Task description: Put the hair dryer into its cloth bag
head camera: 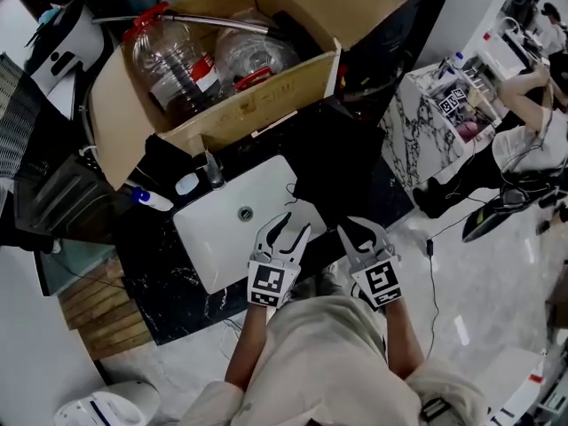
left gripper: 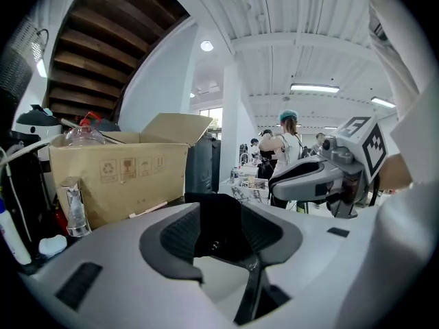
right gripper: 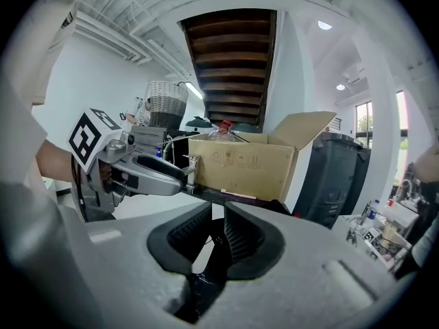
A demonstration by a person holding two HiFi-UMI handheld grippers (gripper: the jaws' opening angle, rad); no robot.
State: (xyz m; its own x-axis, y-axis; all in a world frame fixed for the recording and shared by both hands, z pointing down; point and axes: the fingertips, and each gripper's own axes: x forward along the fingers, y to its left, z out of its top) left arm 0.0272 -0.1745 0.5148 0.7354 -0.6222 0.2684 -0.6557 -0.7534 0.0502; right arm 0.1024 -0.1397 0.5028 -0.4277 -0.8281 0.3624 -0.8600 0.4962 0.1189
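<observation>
A black cloth bag [head camera: 342, 162] lies on the dark counter just right of the white sink [head camera: 222, 247]. In the left gripper view the bag [left gripper: 218, 214] shows beyond the jaws. I cannot make out the hair dryer in any view. My left gripper [head camera: 286, 229] hovers over the sink's near right corner, open, with nothing between its pads [left gripper: 219, 235]. My right gripper [head camera: 362, 231] hangs beside it over the counter's front edge. Its jaws [right gripper: 218, 235] stand only a narrow gap apart, with nothing pressed between them. A thin wire [head camera: 289, 193] lies on the sink ahead.
An open cardboard box [head camera: 257, 105] holding plastic bottles stands behind the sink, next to the faucet [head camera: 211, 171]. A blue-capped bottle [head camera: 151, 200] lies at the sink's left. A marbled cabinet [head camera: 426, 122] and a seated person [head camera: 532, 140] are to the right.
</observation>
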